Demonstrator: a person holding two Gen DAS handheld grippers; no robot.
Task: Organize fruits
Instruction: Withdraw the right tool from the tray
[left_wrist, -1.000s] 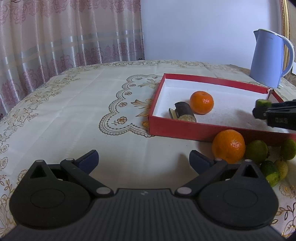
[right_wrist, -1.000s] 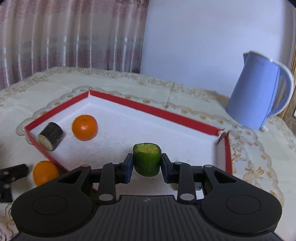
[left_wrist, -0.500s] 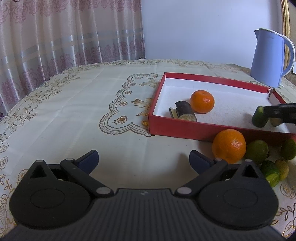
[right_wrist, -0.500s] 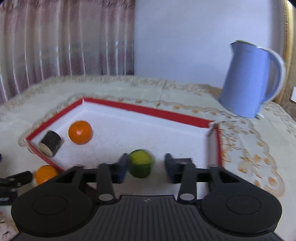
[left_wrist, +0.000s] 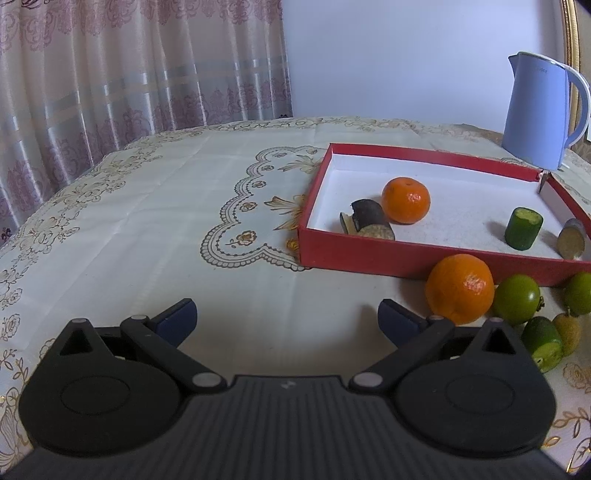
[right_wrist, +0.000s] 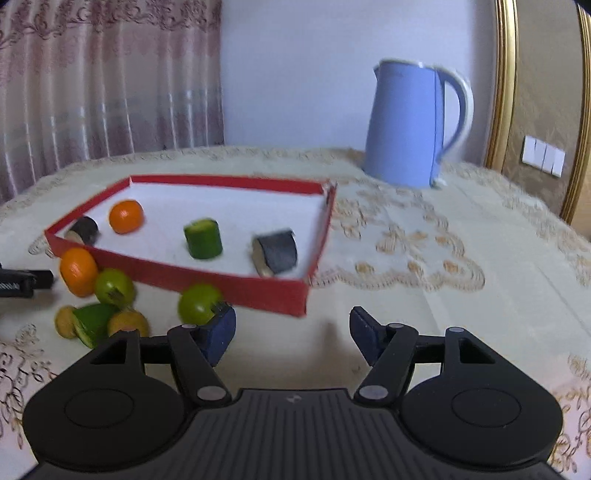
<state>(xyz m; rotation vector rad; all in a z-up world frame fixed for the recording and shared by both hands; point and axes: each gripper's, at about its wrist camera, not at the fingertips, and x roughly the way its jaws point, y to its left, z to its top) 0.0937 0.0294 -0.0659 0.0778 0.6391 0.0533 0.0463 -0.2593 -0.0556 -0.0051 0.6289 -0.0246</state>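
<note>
The fingers of the right gripper (right_wrist: 291, 334) are seen parted with nothing between them; its jaws have just been opening, and the green cylinder piece (right_wrist: 203, 239) that was clamped a second ago now stands upright on the white floor of the red tray (right_wrist: 177, 271), ahead of the left finger and apart from it. The fingers of the left gripper (left_wrist: 286, 317) are spread wide and empty above bare tablecloth (left_wrist: 147, 221).

Inside the tray four things are counted: one orange (right_wrist: 126, 216) at the far left, one dark cylinder piece (right_wrist: 84, 229) just beside it, the green cylinder piece near the middle, and a second dark cylinder piece (right_wrist: 276, 252) lying on its side near the tray's right wall, ahead of the gap between the right gripper's fingers.

Outside the tray, left of the right gripper's left finger, a loose cluster is seen: one orange (right_wrist: 78, 271), two round green fruits (right_wrist: 113, 288) (right_wrist: 199, 304), the nearer one partly hidden behind the left finger, one cut green piece (right_wrist: 92, 323), and two small yellowish fruits (right_wrist: 65, 322) (right_wrist: 127, 321). In the left wrist view this cluster lies to the right of the right finger, the outside orange (left_wrist: 460, 288) just beyond its tip.

One blue kettle (right_wrist: 413, 125) stands far ahead, beyond the tray.
</note>
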